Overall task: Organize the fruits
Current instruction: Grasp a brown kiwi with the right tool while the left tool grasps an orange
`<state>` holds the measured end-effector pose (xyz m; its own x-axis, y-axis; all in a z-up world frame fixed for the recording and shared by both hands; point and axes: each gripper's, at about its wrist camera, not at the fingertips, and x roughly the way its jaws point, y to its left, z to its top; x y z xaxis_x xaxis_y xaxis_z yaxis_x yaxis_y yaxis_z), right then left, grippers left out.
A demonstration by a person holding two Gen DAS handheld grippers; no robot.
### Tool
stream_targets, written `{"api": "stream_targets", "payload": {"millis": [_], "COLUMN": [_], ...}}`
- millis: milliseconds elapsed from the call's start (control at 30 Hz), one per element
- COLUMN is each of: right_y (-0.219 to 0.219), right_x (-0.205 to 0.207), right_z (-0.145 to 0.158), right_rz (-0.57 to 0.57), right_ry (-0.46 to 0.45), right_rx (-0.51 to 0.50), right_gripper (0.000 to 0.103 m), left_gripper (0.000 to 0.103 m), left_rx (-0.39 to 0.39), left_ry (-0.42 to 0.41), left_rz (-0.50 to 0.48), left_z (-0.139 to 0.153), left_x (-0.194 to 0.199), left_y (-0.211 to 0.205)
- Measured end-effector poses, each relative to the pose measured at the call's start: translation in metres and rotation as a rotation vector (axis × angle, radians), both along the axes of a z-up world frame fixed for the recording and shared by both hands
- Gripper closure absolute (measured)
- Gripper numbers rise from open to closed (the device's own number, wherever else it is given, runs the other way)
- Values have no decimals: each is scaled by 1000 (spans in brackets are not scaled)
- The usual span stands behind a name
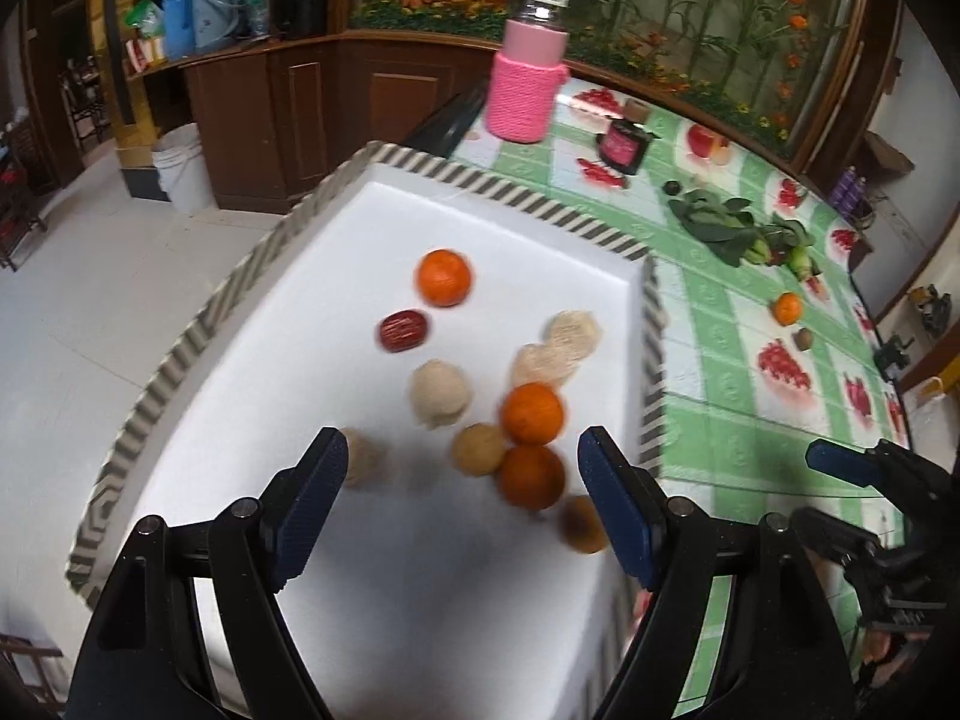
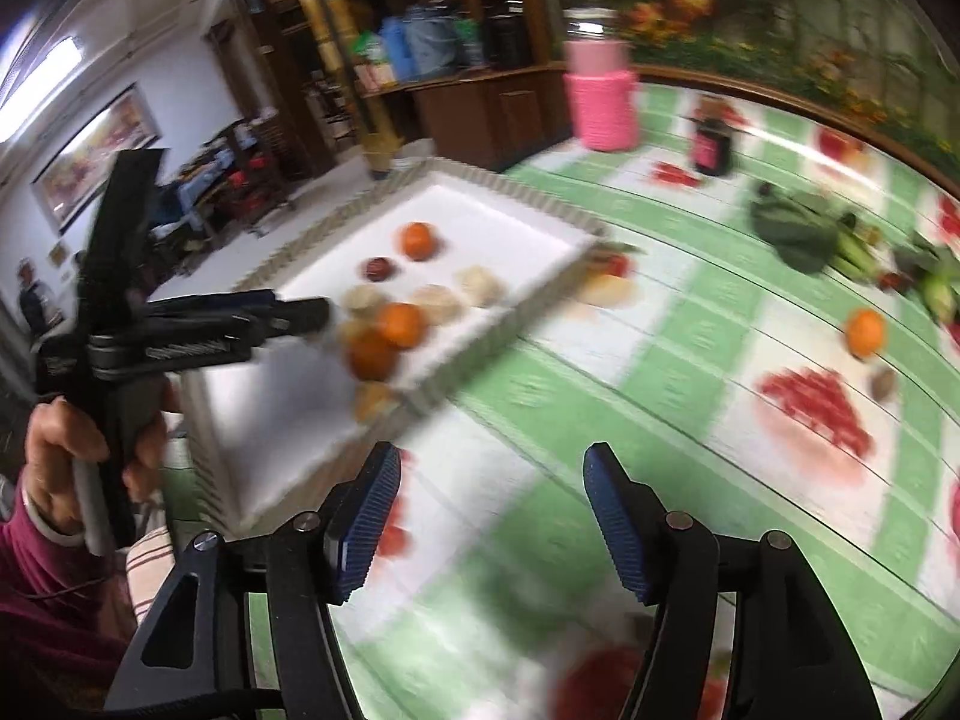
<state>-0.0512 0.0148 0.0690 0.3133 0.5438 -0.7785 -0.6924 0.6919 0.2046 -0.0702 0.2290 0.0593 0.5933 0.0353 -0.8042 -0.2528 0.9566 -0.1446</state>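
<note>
fruits (image 1: pixel 531 414) lie in the white tray (image 1: pixel 252 360) just ahead of the wide-open, empty left claw (image 1: pixel 462 468).

Glossy tablecloth (image 1: pixel 750 312), pink knitted bottle sleeve (image 1: pixel 521 99)

I see open white floor across the near and left part of the tray (image 1: pixel 420 600), but its striped rim (image 1: pixel 651 360) walls the sides. Oranges (image 1: pixel 531 414) and pale round fruits (image 1: pixel 438 393) crowd the right middle. On the tablecloth (image 2: pixel 660 360), wide clear cloth lies ahead; greens (image 2: pixel 798 228) and the pink bottle (image 2: pixel 600 102) block the far side.
</note>
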Motion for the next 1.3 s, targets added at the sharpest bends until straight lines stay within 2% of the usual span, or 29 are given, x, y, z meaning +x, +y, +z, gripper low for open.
{"api": "stream_targets", "payload": {"millis": [200, 467, 733, 900, 1000, 1100, 1233, 1267, 1300], "right_y": [-43, -90, -139, -142, -137, -128, -123, -123, -124], "right_x": [24, 44, 73, 105, 127, 146, 164, 164, 165], "right_z": [-4, -11, -12, -17, -23, -31, -48, -48, -48], "right_rz": [-120, -215, -327, -366, -365, -342, -329, -336, -338], "right_ry": [-16, -41, -39, -83, -80, -87, -47, -80, -83], "right_rx": [-51, -138, -147, -163, -143, -155, -159, -154, -149], "right_gripper": [37, 37, 37, 37, 39, 46, 69, 78, 80], "left_gripper": [24, 24, 24, 24, 24, 24, 24, 24, 24], "left_rx": [24, 27, 44, 39, 41, 44, 52, 54, 54], "left_ry": [-18, -10, -2, 6, 15, 27, 37, 38, 39], "left_rz": [-55, -122, -220, -266, -290, -304, -321, -326, -330], "left_z": [10, 11, 12, 11, 8, 4, 0, -1, -2], "left_x": [19, 43, 69, 88, 97, 108, 124, 128, 132], "left_y": [-24, -57, -105, -134, -149, -159, -172, -175, -178]}}
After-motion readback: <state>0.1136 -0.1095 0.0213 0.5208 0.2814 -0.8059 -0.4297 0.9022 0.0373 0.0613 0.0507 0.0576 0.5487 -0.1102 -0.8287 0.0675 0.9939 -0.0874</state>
